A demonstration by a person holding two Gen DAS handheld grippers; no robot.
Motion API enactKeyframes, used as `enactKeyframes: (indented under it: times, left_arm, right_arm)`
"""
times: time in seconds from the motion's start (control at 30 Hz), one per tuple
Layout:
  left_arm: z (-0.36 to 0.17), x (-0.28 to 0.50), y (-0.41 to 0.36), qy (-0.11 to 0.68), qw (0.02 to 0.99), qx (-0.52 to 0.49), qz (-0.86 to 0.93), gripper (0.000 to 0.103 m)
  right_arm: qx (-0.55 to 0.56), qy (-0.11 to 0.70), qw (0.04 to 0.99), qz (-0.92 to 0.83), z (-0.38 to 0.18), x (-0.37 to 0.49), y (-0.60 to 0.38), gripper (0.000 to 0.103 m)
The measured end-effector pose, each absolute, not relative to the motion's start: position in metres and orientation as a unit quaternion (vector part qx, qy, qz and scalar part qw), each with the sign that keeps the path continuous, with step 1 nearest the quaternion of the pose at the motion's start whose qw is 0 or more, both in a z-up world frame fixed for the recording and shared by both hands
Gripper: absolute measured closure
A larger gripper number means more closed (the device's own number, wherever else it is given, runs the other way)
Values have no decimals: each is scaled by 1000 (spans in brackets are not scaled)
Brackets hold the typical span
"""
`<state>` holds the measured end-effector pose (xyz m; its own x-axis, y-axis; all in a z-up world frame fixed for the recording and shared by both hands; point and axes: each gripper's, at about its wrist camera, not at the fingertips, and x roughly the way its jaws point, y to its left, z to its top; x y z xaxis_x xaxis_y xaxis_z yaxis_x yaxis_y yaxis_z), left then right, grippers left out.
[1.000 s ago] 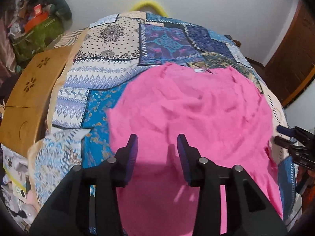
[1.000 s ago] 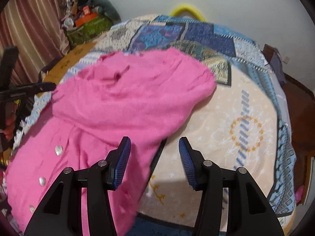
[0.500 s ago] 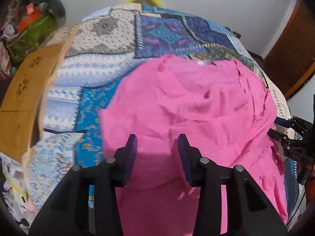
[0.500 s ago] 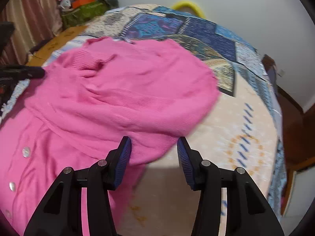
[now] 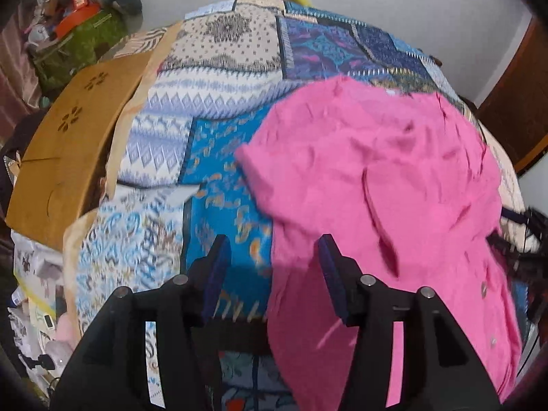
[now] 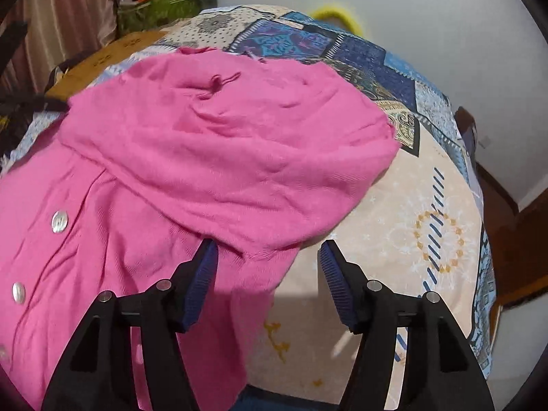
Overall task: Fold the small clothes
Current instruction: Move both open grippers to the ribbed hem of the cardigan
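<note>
Both claws were spread wide, nothing clamped. Left claw (image 5: 270, 267) hovered over the left edge of the pink cardigan (image 5: 376, 188): its right finger sat above pink fabric, its left finger above the blue patterned patch of the bedspread (image 5: 219, 109). Contact with the cloth couldn't be confirmed from that angle; it looked like a hover with a shadow under the fingers.

Right claw (image 6: 269, 267) was equally open. Its left finger was over, possibly touching, the cardigan (image 6: 205, 157) just below a folded-over flap; its right finger was over the beige part of the bedspread (image 6: 411, 226), clear of the garment.

Cardigan lay flat on the bed, spread across the near half of the patchwork cover, wrinkled. One section was folded back over the body, leaving a rounded doubled layer toward the right side. White buttons (image 6: 59, 221) ran down the exposed front panel on the left of the right wrist view.

A brown wooden board (image 5: 68, 144) with flower cutouts sat beside the bed on the left. Behind it, a green bag (image 5: 78, 44) with clutter piled on top. A yellow ring (image 6: 334, 15) showed at the far edge of the bed against the wall.
</note>
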<state>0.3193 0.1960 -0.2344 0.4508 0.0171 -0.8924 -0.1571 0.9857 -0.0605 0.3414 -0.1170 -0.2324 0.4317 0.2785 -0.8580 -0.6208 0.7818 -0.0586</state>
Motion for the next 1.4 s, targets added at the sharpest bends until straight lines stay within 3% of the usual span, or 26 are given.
enactKeyframes:
  times: [0.3,0.7,0.9,1.13,1.3,1.37,1.4]
  left_arm:
    - [-248,304,192,525,847,-59,65,42]
    - [-235,272,179,533,842,-41,66,40]
    - [-229,240,165,528,846,-36,62,40]
    - [-221,202,167,530,844,-84,26,40]
    - [-222,182,157,529,840,-120,-14,41]
    - [-221,178,150,520,847,-110,-15,52]
    - [-220,177,147,517,849,-106,-20,58]
  right_arm:
    - [-168,479,835,215,-232,362,-163,70]
    - [-116,492,822,261,-198,321,-170,65]
    - [-82,492,812,303,-186,277,-157,50]
    - [-107,520,787,315,-215,237,-148,50]
    - [-41,540,781,311,-226,237,-175,50]
    - [-26,541,779,317,-230,236,-178,57]
    - [-26,537,779,322,-230,234,-177,67]
